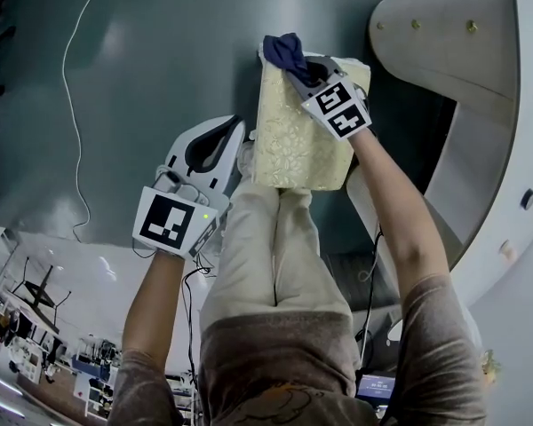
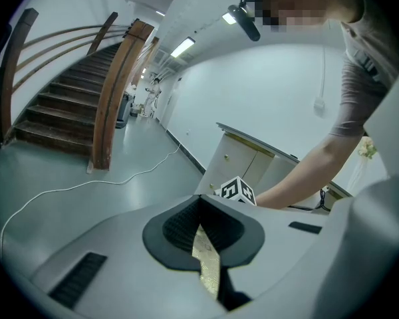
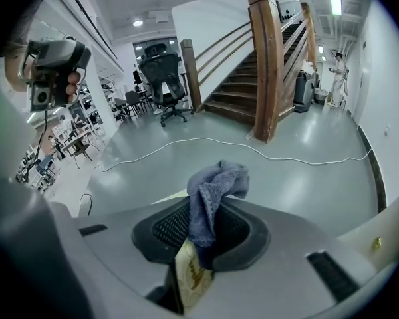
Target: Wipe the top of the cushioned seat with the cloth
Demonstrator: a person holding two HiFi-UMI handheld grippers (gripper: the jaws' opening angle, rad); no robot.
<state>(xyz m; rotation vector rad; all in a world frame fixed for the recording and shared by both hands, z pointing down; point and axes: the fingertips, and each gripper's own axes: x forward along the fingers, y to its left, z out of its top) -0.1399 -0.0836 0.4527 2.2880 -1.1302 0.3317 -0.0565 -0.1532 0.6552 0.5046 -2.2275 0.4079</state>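
Pale grey moulded shells on the left gripper (image 1: 239,142) and the right gripper (image 1: 299,71), each with a black ribbed hollow around the jaws and dark slots on the flanks. A white cube (image 1: 171,221) with black square markers on the left, a second cube (image 1: 341,108) on the right. Thin black cable (image 1: 190,284) under the left one. Brown-grey short sleeves (image 1: 140,387), matching shirt (image 1: 275,375), beige trousers (image 1: 265,247).

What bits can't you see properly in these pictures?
- Legs of the cushioned seat: head view, hidden under its own top.
- Gripped end of the cloth: head view, covered by the right gripper.
- Grip of the left gripper: left gripper view, seat pattern shows between near-closed jaws; clamped or just seen through, unclear.
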